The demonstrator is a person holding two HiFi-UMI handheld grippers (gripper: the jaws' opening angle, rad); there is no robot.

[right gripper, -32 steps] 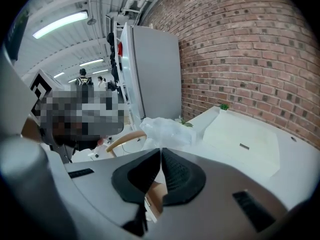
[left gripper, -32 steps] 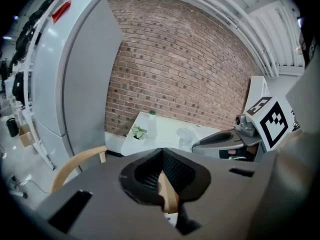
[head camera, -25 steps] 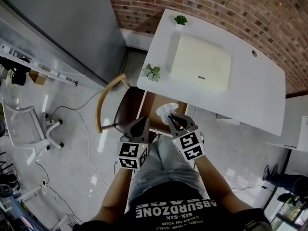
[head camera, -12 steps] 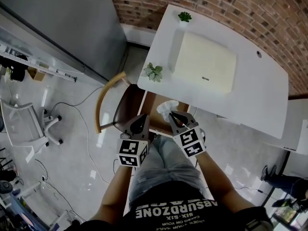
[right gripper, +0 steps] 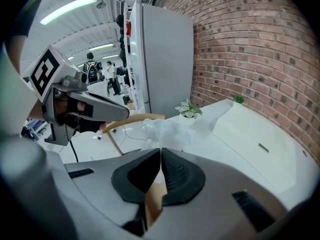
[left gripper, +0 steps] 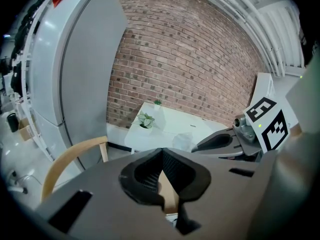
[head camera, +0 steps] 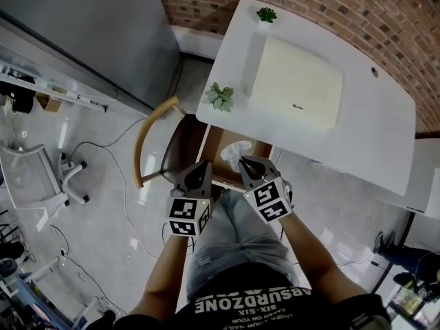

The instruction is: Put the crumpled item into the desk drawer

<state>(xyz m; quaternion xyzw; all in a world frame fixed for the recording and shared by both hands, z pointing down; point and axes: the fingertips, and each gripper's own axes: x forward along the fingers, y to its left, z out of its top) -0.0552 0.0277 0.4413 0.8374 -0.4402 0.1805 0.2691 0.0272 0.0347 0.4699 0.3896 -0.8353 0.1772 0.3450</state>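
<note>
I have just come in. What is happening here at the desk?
A person stands over a white desk with a gripper in each hand. The right gripper is shut on a crumpled white item and holds it above the open desk drawer. The left gripper is shut and empty, near the drawer's edge. The item is not yet inside.
</note>
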